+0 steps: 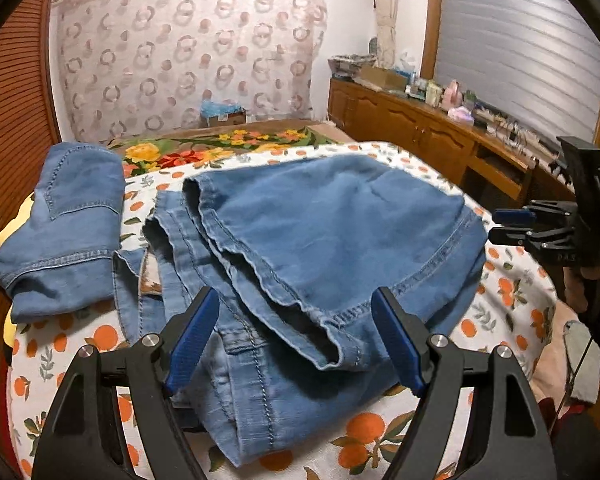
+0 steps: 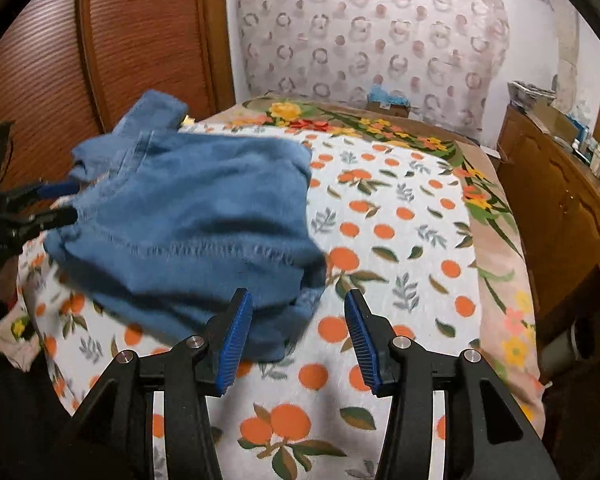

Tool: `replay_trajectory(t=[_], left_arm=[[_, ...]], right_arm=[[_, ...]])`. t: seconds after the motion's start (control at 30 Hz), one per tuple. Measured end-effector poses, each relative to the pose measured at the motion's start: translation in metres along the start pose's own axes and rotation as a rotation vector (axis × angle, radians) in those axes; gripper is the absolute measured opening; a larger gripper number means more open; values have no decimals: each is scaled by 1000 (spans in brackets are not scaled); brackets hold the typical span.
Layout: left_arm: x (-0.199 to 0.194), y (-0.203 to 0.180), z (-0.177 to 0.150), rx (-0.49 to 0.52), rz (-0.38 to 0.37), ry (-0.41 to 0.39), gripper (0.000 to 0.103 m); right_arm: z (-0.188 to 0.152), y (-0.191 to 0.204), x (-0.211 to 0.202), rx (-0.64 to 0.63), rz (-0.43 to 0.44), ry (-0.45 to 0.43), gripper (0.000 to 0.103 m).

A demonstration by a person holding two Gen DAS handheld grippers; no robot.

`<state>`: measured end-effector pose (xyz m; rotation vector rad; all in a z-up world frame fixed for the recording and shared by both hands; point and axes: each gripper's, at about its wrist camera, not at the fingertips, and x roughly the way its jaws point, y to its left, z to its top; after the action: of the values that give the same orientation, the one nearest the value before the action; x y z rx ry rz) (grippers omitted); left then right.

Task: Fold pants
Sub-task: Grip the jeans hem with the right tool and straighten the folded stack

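Orange-print sheet [image 2: 400, 240] beneath blue pants [image 2: 188, 232]

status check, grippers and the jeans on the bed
Left gripper open above jeans. Right gripper open, empty, jeans just ahead. Folded denim piece lies left, apart.

Blue denim pants [image 1: 308, 248], loosely folded into a rumpled stack, lie on the orange-print bedspread [image 1: 508, 300] on the bed's near part. Hems and stitched seams face near-left, layers overlapping. Second folded blue denim piece [image 1: 64, 232] lies just left, apart.
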<state>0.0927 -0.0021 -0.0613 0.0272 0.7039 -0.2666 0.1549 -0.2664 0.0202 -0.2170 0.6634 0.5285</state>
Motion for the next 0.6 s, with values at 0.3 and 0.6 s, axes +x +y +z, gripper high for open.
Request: replay_trajectory(t=[0.3,0.6], left_arm=[[17,9,-8,-7,36,60,80],[22,10,-10,-11,38,74,80]], right_arm=[[1,10,18,-66,-31,6,27],[0,11,-13,-30,53,-87,5]])
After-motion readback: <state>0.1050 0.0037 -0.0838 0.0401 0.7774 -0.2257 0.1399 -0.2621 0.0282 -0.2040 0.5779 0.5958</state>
